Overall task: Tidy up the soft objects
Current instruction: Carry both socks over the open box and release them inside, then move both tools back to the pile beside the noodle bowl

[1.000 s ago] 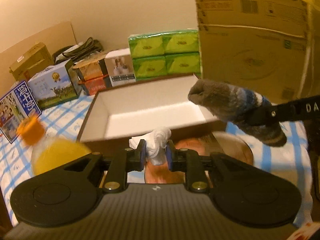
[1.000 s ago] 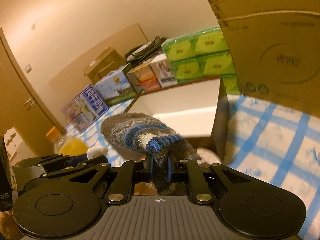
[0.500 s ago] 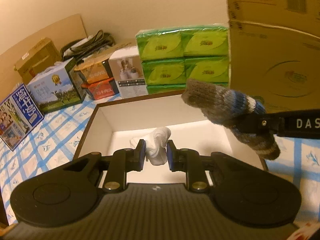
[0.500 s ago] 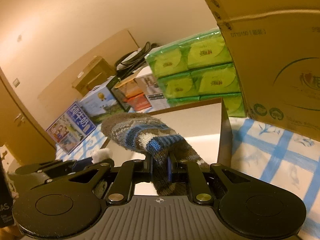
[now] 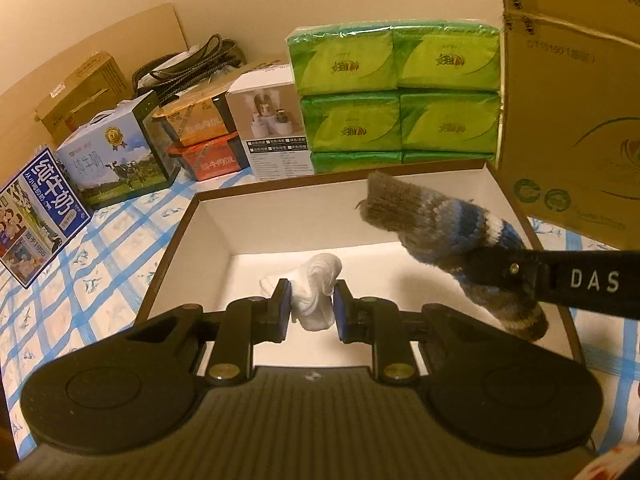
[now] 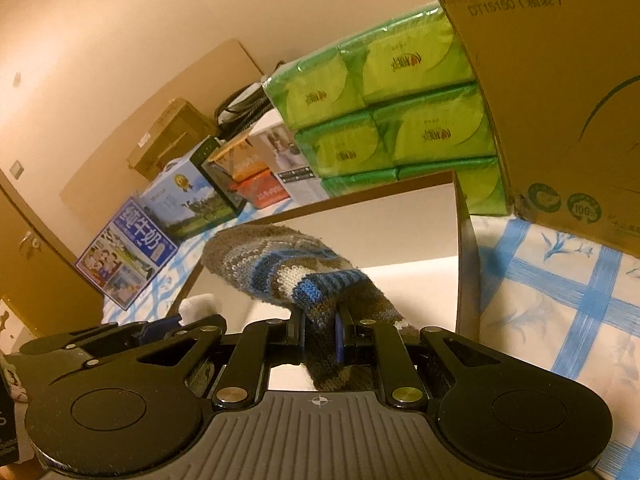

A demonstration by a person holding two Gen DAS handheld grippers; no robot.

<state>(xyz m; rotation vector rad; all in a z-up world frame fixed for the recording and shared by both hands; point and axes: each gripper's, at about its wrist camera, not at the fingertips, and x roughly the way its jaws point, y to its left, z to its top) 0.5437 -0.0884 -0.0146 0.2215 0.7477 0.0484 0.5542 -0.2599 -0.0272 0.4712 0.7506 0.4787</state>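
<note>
1. The left tongs (image 5: 308, 306) pinch a white sock (image 5: 314, 292) over the open white box (image 5: 208, 236); lower it, then release.
2. The right tongs (image 6: 320, 334), marked "DAS", clamp a knitted striped sock (image 6: 276, 268) above the same box.
3. Beyond: milk cartons (image 5: 38, 208) reading "纯牛奶".

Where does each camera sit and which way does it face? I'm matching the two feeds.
Left wrist: on the left gripper, facing down into the open box; its fingers clamp a white sock.
Right wrist: on the right gripper, facing the box's right side; clamps a striped sock.
Shared: box, both socks, green tissue packs.
</note>
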